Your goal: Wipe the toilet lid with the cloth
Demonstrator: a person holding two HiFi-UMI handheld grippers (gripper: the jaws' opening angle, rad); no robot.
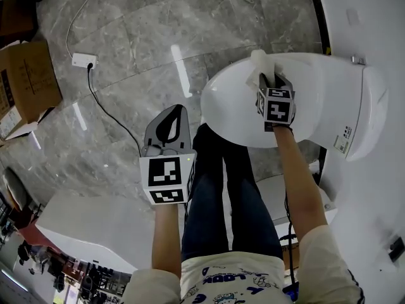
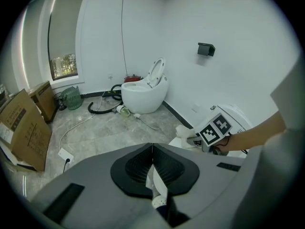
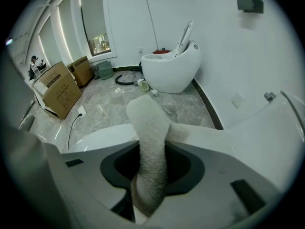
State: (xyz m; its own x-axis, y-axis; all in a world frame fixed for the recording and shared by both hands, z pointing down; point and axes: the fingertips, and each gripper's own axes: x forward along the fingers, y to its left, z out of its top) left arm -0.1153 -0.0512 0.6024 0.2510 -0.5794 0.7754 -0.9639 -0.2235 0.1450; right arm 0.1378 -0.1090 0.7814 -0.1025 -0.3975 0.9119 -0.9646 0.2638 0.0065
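Note:
The white toilet has its lid (image 1: 240,109) down, right of my legs. My right gripper (image 1: 269,78) hovers over the back part of the lid, shut on a pale fluffy cloth (image 1: 259,62) that sticks out past its jaws. In the right gripper view the cloth (image 3: 150,137) fills the gap between the jaws, with the lid (image 3: 95,138) just below. My left gripper (image 1: 172,114) hangs over the floor left of the toilet, jaws shut on nothing. The left gripper view shows the right gripper (image 2: 200,138) with the cloth (image 2: 185,131).
A second toilet (image 2: 142,93) with its lid raised stands by the far wall, next to a black hose (image 2: 102,107). Cardboard boxes (image 1: 25,84) sit at the left. A power strip (image 1: 83,60) and its cable lie on the marble floor. White wall lies behind the toilet.

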